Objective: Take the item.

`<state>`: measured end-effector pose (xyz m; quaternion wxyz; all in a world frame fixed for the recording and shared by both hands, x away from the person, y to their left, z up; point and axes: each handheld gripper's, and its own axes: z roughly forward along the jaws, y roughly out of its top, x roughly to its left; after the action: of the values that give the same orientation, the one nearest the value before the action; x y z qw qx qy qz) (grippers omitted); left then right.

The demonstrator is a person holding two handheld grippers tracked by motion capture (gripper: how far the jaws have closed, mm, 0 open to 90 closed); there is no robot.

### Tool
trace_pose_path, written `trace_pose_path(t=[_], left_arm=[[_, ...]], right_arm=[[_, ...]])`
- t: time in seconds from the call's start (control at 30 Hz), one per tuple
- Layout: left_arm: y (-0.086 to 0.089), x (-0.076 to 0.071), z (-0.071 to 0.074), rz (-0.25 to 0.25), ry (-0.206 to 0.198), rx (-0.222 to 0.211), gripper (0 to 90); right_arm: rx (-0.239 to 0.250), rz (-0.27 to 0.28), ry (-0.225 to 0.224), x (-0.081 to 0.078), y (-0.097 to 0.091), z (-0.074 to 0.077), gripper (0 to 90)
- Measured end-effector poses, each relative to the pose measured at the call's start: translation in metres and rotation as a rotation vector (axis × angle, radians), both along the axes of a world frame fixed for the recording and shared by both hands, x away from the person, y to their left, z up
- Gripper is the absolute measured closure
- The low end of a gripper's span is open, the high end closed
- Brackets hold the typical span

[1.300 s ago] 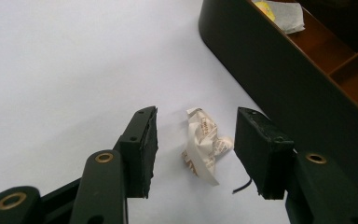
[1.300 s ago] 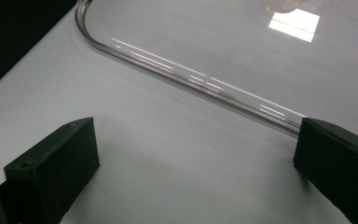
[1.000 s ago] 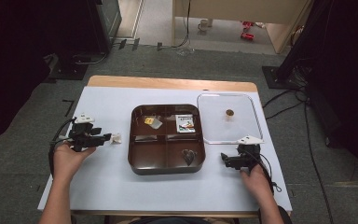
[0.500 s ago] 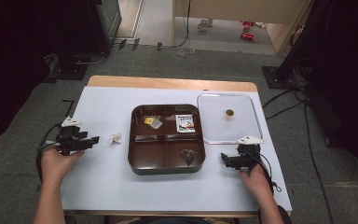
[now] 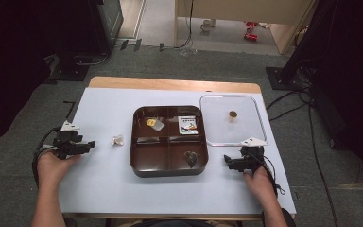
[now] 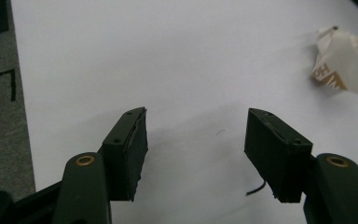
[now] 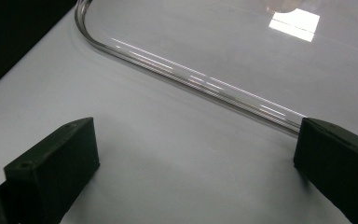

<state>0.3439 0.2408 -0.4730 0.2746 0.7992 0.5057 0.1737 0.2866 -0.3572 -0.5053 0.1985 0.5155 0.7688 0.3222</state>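
So the left gripper (image 5: 87,144) sits at the left side of the counter (image 5: 104,189), jaws apart with nothing between them, and they've just been opening wider. The thing it faces is a small crumpled packet (image 5: 117,140) lying on the bare counter between that gripper and the brown tray (image 5: 137,161), close to the tray's left wall but not touching it. In the left gripper view the packet (image 6: 342,63) is ahead and off to the right of the jaws, well apart from them.

My guess on handling: it looks like thin paper or film, folded up, so super light and soft. It'll squash rather than break, and it'll likely skid on the smooth counter if nudged from one side. I'd pinch it across the puffy middle with both jaws coming in evenly, not at a loose corner.

The right gripper (image 5: 227,162) rests near the front right, jaws wide and empty, just beside the near edge of the clear lid (image 5: 260,127); the lid's rim (image 7: 191,77) runs across the right gripper view.

Count: one loose packet on the counter, one tray with four compartments, one clear lid with one small round brown thing (image 5: 233,114) on it. Inside the tray: a yellowish packet (image 5: 154,123) back left, a white card-like packet (image 5: 187,126) back right, a dark heart-shaped thing (image 5: 191,157) front right. Front left looks empty.
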Motion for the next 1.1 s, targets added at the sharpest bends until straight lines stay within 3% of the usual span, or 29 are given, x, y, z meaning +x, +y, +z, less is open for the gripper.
trace_pose_path(t=[0.07, 0.17, 0.23, 0.27, 0.37, 0.43, 0.93, 0.97, 1.0, 1.03, 1.1], left_arm=[[-0.002, 0.001, -0.004, 0.005, 0.021, 0.022, 37.0], [0.000, -0.003, -0.006, 0.019, 0.002, -0.006, 34.5], [0.002, -0.010, -0.012, 0.018, -0.058, -0.030, 33.9], [0.002, -0.010, -0.012, 0.018, -0.058, -0.030, 33.8], [0.004, -0.019, -0.019, 0.033, -0.135, -0.064, 33.2], [0.004, -0.020, -0.020, 0.035, -0.143, -0.070, 33.0], [0.003, -0.020, -0.021, 0.048, -0.149, -0.058, 31.8], [0.003, -0.020, -0.021, 0.048, -0.149, -0.058, 26.3], [0.001, -0.019, -0.021, 0.111, -0.151, -0.022, 26.3], [0.003, -0.014, -0.023, 0.187, -0.106, -0.042, 6.1], [0.002, -0.014, -0.023, 0.185, -0.110, -0.032, 5.3]], right_arm=[[0.000, 0.000, 0.000, 0.000, 0.000, 0.000, 0.0], [0.000, 0.000, 0.000, 0.000, 0.000, 0.000, 0.0], [-0.001, 0.001, 0.000, 0.000, 0.000, 0.000, 0.0], [-0.001, 0.001, 0.000, 0.000, 0.000, 0.000, 0.0], [-0.001, 0.001, 0.000, 0.000, 0.000, 0.000, 0.0], [-0.001, 0.001, -0.001, 0.000, 0.000, 0.000, 0.0], [-0.001, 0.001, 0.000, 0.000, 0.000, 0.000, 0.0], [-0.001, 0.001, 0.000, 0.000, 0.000, 0.000, 0.0], [-0.001, 0.001, 0.000, 0.000, 0.000, 0.000, 0.0], [-0.001, 0.001, 0.000, 0.000, 0.000, 0.000, 0.0], [-0.001, 0.001, -0.001, 0.000, 0.000, 0.000, 0.0]])
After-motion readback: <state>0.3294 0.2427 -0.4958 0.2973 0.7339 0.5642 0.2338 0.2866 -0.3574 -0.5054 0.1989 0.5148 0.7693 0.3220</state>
